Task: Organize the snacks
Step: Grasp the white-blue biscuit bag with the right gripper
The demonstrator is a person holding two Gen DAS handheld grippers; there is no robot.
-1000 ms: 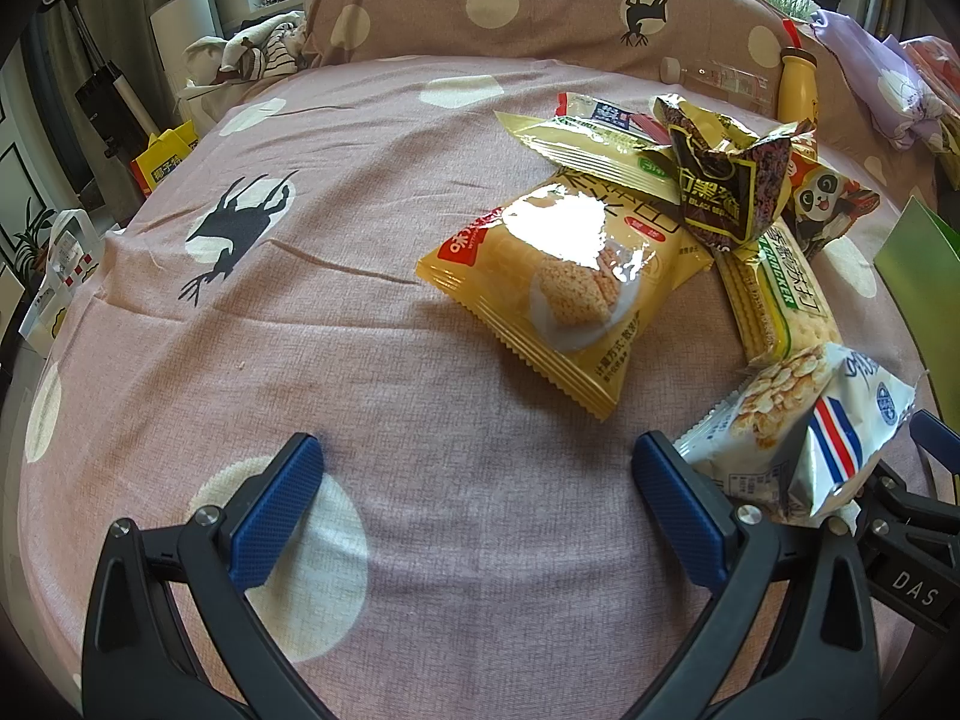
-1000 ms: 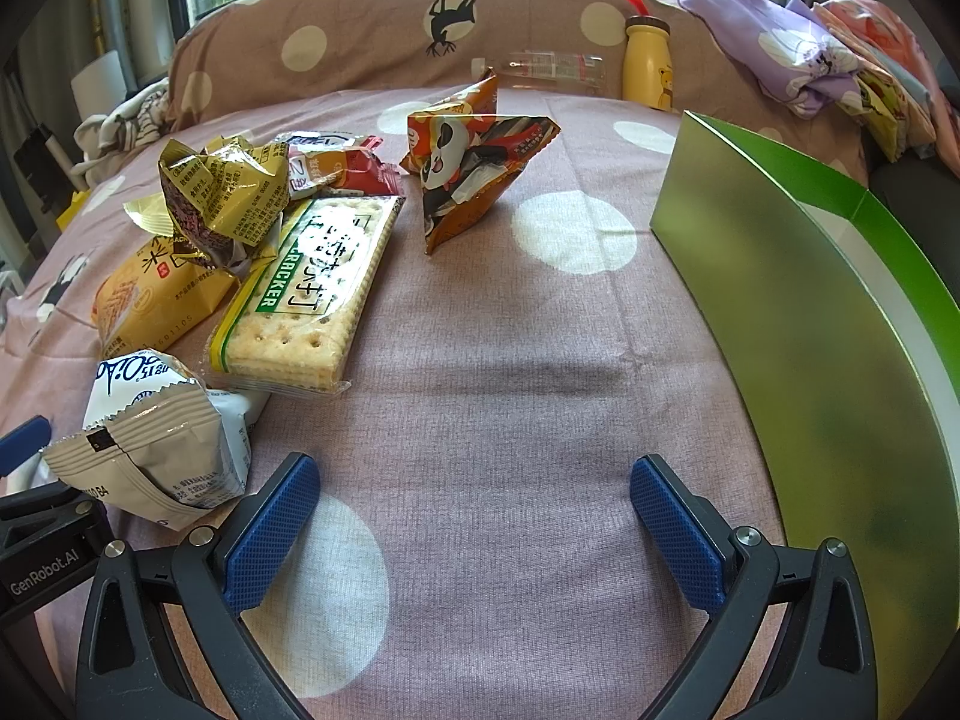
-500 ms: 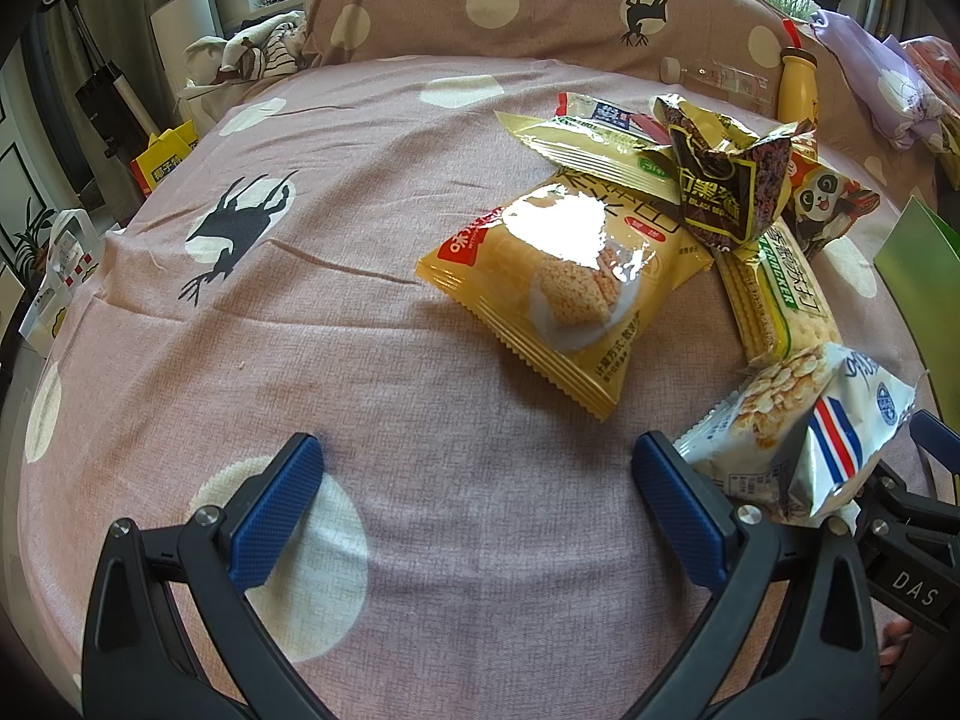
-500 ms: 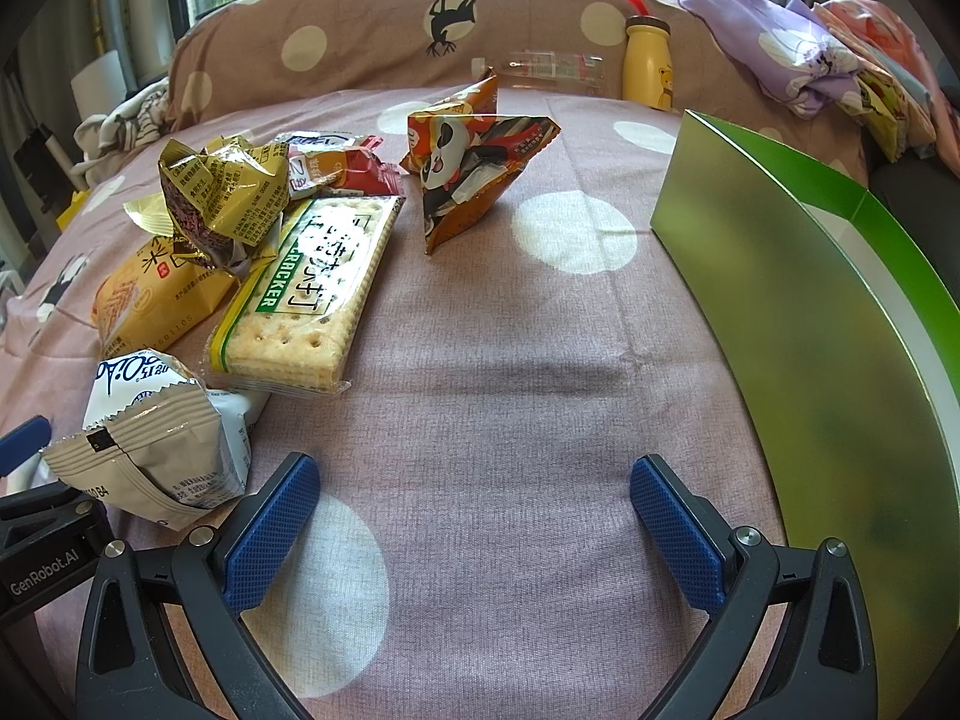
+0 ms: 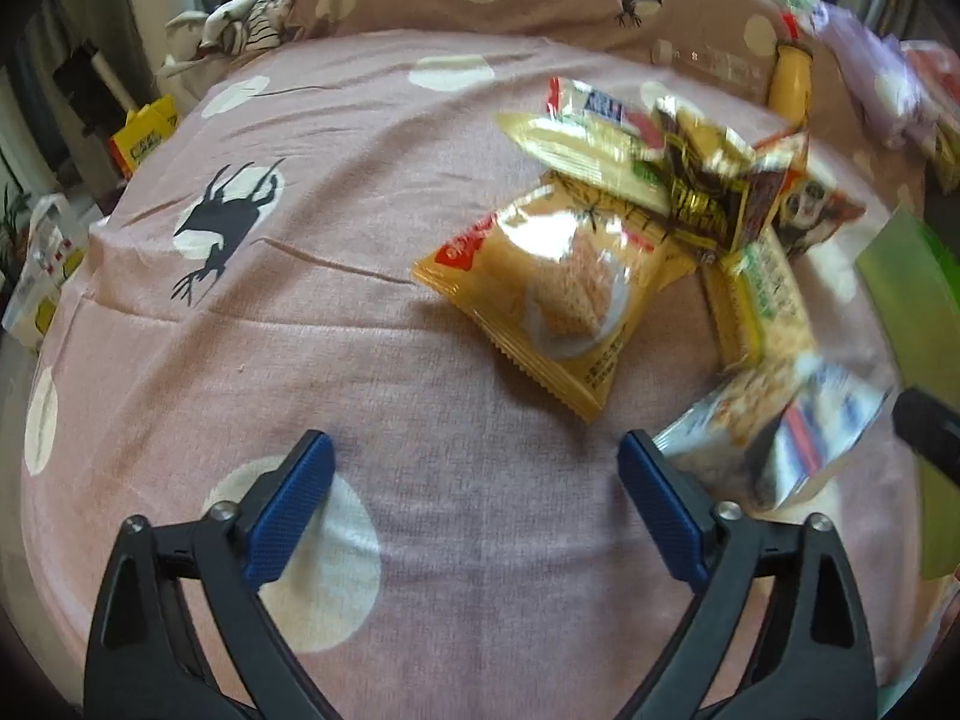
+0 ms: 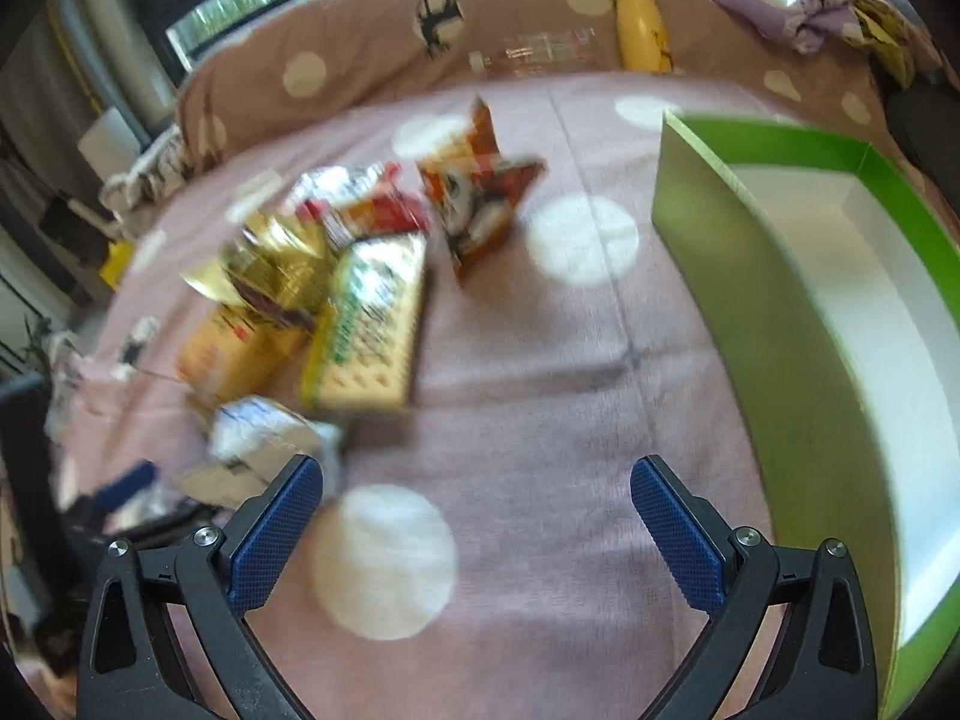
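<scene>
Your left tool [image 5: 474, 498] points steeply down at the pink bedspread [image 5: 336, 276], its jaws closing with only cloth between them. The yellow pack [image 5: 552, 294] lies ahead of it, and a white-and-blue pack [image 5: 774, 432] sits just beside its right finger, untouched. Your right tool [image 6: 477, 525] also tilts down over the spread, jaws spread wide, gripping nothing. From there the snack pile lies ahead to the left: a cracker pack [image 6: 372, 324], a gold bag [image 6: 276, 264] and a panda bag [image 6: 480, 204]. The green box [image 6: 750, 276] stands to the right, its white inside showing.
</scene>
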